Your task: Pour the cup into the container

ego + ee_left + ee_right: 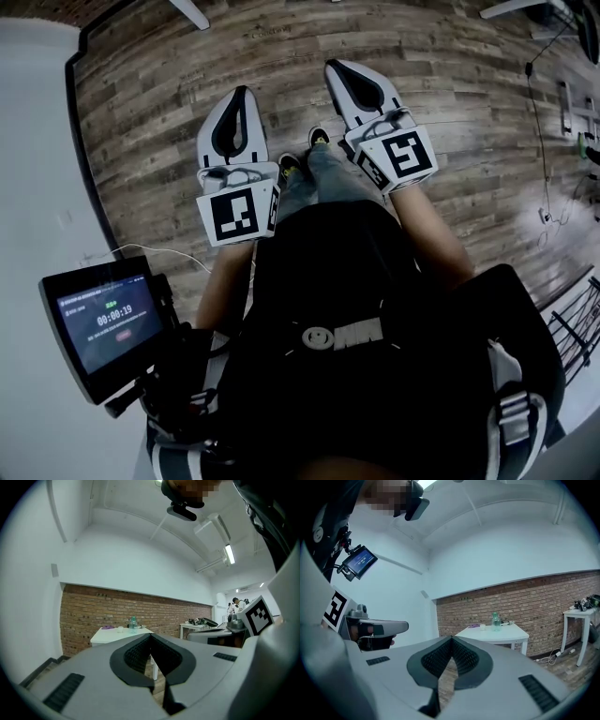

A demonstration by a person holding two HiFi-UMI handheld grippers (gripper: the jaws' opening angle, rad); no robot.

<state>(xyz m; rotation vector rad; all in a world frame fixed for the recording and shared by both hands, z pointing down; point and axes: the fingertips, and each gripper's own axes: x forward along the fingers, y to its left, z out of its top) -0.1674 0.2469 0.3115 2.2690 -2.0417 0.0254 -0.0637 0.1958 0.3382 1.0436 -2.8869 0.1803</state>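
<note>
Across the room a white table (112, 636) (497, 633) stands against a brick wall. On it are a small white cup (120, 629) (482, 626), a clear green-tinted bottle (133, 624) (495, 619) and a purple thing (108, 627) (474, 626). My left gripper (242, 91) (150, 634) is shut and holds nothing. My right gripper (335, 66) (452, 637) is also shut and holds nothing. Both are held level in front of me, side by side over the wooden floor, far short of the table.
A second white table (199, 623) with clutter stands to the right, with a person (234, 604) beyond it. Another white table (581, 613) has cables (548, 656) on the floor beside it. A small screen (103, 323) sits on my chest rig.
</note>
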